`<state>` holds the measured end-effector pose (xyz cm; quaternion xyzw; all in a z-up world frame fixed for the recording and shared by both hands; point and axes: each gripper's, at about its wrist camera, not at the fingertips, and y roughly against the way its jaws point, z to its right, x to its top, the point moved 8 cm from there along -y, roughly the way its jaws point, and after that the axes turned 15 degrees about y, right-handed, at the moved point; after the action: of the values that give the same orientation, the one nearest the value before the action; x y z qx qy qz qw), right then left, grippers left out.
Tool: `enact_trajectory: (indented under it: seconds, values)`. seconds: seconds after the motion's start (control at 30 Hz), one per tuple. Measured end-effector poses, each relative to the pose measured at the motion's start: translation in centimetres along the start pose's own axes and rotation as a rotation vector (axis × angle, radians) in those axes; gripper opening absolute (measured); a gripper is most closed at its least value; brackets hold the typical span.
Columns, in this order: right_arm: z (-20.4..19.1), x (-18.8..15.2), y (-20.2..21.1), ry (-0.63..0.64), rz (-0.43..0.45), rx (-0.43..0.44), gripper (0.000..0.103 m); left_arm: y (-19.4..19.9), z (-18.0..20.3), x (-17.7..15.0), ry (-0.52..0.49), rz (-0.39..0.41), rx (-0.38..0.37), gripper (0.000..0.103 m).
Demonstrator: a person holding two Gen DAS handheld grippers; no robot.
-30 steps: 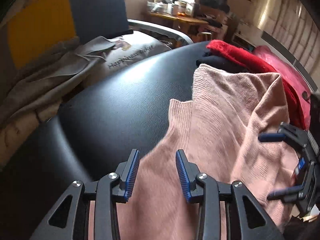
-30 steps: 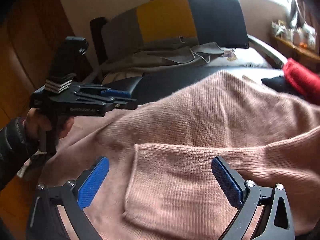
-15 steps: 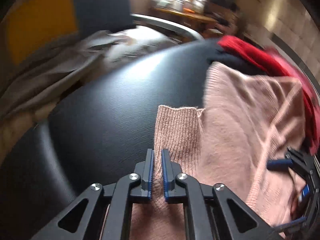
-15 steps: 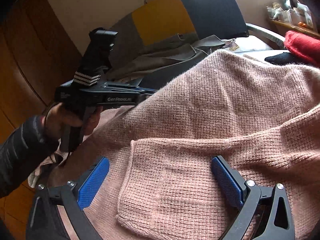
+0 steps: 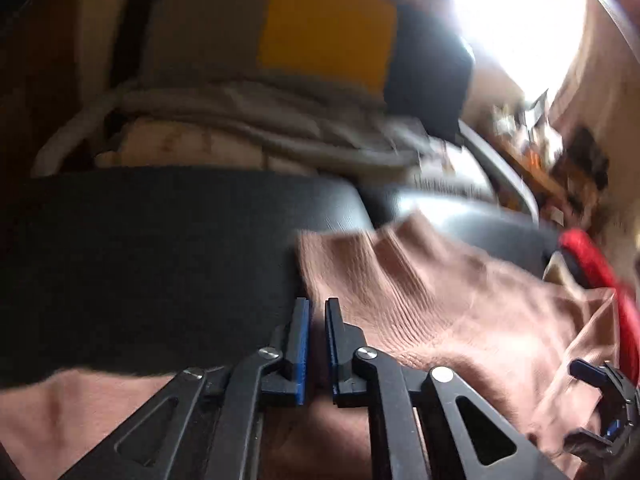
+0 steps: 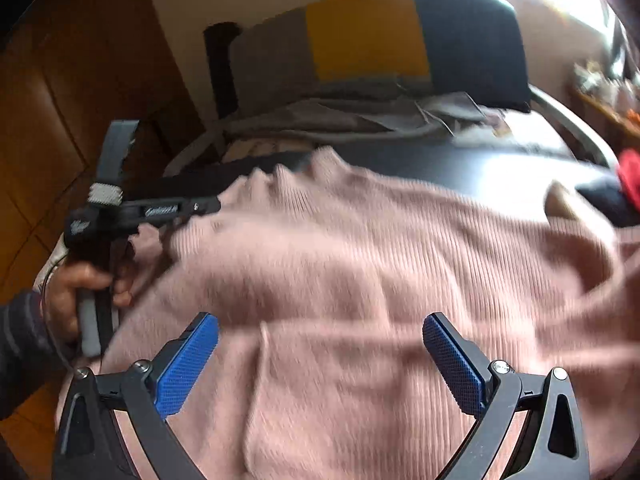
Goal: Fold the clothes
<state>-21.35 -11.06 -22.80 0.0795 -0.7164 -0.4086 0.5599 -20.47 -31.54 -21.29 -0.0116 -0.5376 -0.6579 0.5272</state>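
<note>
Left tongs point(image 5: 316, 312): clamped tight on the pink sweater's point(image 6: 360, 264) edge.
Right tongs point(image 6: 320, 344): spread wide open, hovering above the knit.
Sweater: draped across the black desk point(image 5: 140, 248).

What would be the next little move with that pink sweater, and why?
Probably bring the right gripper down and close it on the pink sweater. The left gripper is already pinched on one edge, while the right one hangs wide open above the knit, so only one side is held; a tidy fold likely needs both.
</note>
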Motion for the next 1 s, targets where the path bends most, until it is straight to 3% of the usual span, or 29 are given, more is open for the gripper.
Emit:
enact_trajectory:
  seconds: [0.1, 0.17, 0.27, 0.43, 0.67, 0.87, 0.97, 1.0]
  values:
    - [-0.5, 4.0, -1.1, 0.078, 0.030, 0.010, 0.103, 1.8, -1.3, -1.3, 0.019, 0.009, -0.007, 0.017]
    - [-0.7, 5.7, -3.0, 0.090, 0.005, 0.032, 0.103, 2.3, -2.1, -2.6, 0.010, -0.009, -0.003, 0.017]
    - [-0.3, 6.6, -7.0, 0.028, -0.087, 0.153, 0.103, 1.5, -2.8, -4.7, -0.060, -0.072, 0.029, 0.017]
    - [2.3, 6.2, -11.9, -0.064, -0.201, 0.183, 0.103, -0.3, -4.5, -2.8, -0.099, -0.065, 0.067, 0.019]
    - [7.5, 8.6, -13.9, -0.232, -0.060, 0.152, 0.103, -4.9, -7.8, 4.4, -0.174, -0.007, 0.185, 0.021]
    - [9.1, 9.7, -14.8, -0.310, 0.081, 0.159, 0.103, -7.2, -8.9, 7.6, -0.173, 0.003, 0.208, 0.021]
    - [9.1, 10.1, -14.8, -0.326, 0.087, 0.179, 0.103, -6.2, -9.1, 7.2, -0.089, -0.037, 0.171, 0.021]
    - [9.1, 10.2, -14.5, -0.312, 0.052, 0.169, 0.103, -4.9, -9.4, 6.8, -0.037, -0.044, 0.149, 0.021]
